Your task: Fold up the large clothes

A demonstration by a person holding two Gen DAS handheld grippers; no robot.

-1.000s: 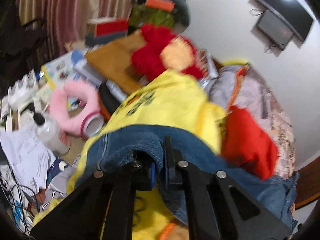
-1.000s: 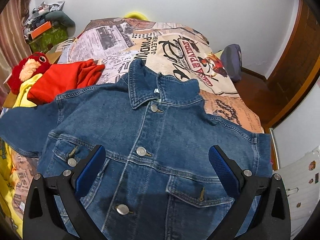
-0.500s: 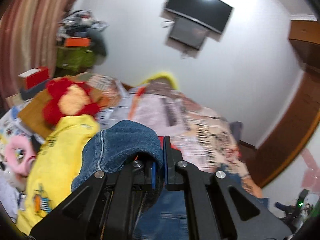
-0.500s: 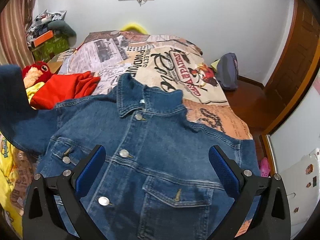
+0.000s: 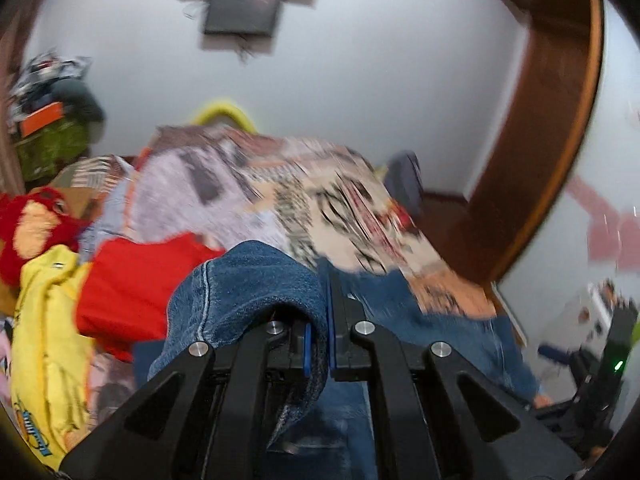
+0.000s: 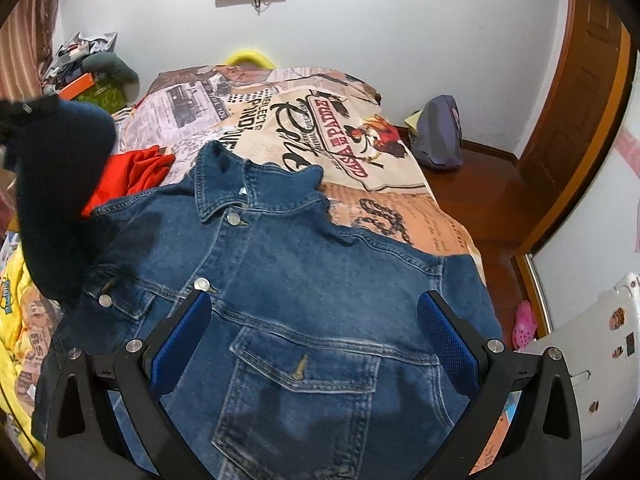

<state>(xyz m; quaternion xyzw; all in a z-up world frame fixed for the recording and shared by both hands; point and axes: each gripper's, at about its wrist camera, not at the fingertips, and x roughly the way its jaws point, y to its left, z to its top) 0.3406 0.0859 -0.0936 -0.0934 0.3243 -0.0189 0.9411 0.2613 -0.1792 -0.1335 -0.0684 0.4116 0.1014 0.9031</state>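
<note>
Nearest the lens in the left wrist view, the left gripper [image 5: 318, 344] is being kept clamped down, w/ its blue pads nearly meeting on a fold of the sleeve [image 5: 248, 292] of the blue denim button-front jacket [image 6: 288, 300]. The sleeve cuff edge is being draped over the left finger and is hanging down betw. the black arms. In the right wrist view the same sleeve [image 6: 56, 200] is being held up in the air at the jacket's left side, arching above the shoulder seam.

The right gripper [image 6: 316, 336] is being held wide open, nothing betw. its blue pads, hovering above the jacket's chest pocket; contact w/ the cloth can't be told.

The jacket body is being left flat, front up, collar pointing away, on the newspaper-print bedspread [image 6: 360, 148]. Its hem end is being cut off by the bottom of the frame. The other shoulder edge is lying close to the bed's right-hand edge, beyond which the brown wooden floor [image 6: 480, 196] is being shown.

Just beside the raised sleeve a crumpled red garment [image 6: 136, 176] is being left on the bed; a yellow printed garment [image 5: 48, 340] is lying at the bed's left edge. Farther off, bare bedspread is being left open past the collar, up to the white wall [image 6: 380, 20].
</note>
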